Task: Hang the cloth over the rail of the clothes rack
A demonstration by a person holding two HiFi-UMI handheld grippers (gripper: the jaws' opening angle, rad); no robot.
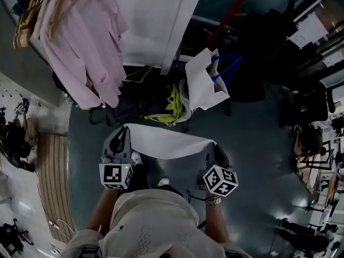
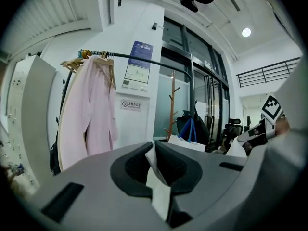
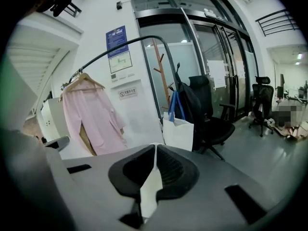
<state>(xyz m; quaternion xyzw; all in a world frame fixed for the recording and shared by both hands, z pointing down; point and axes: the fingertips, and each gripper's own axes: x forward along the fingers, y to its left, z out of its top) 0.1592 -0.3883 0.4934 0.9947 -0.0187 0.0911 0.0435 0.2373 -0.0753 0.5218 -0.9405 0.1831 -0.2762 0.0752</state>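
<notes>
Nearest, seen from the head view, are a person's two forearms, each ending in a marker cube: one cube (image 1: 117, 175) on the left and one (image 1: 220, 180) on the right, both printed with black-and-white square patterns.

Just past them, the left claw (image 1: 127, 133) and right claw (image 1: 209, 148) hold one white cloth (image 1: 167, 142), stretched level between them above the grey floor (image 1: 258, 144). Each claw is clamped on a top corner. In both gripper views the jaws are pressed together with a strip of white fabric pinched between them.

Farther out, low on the floor, lies something yellow (image 1: 173, 104). To its right is one white bag (image 1: 203, 80) with two blue handles.

To the far left, one pale pink garment (image 2: 94, 114) hangs from a wooden hanger (image 3: 83, 81) on the black rail (image 2: 144, 59) of the clothes rack. More wooden hangers are bunched at the rail's left end, too tangled to count. The cloth is well short of the rail.

On the white wall behind are two notices: a blue-topped poster (image 2: 138, 64) and, below it, a small sign (image 2: 131, 105) with a crossed-circle symbol. The writing on both is too small to read.

Right of them stands one wooden coat stand (image 3: 161, 76), then two black office chairs, one near (image 3: 209, 114) and one far (image 3: 262, 100).
</notes>
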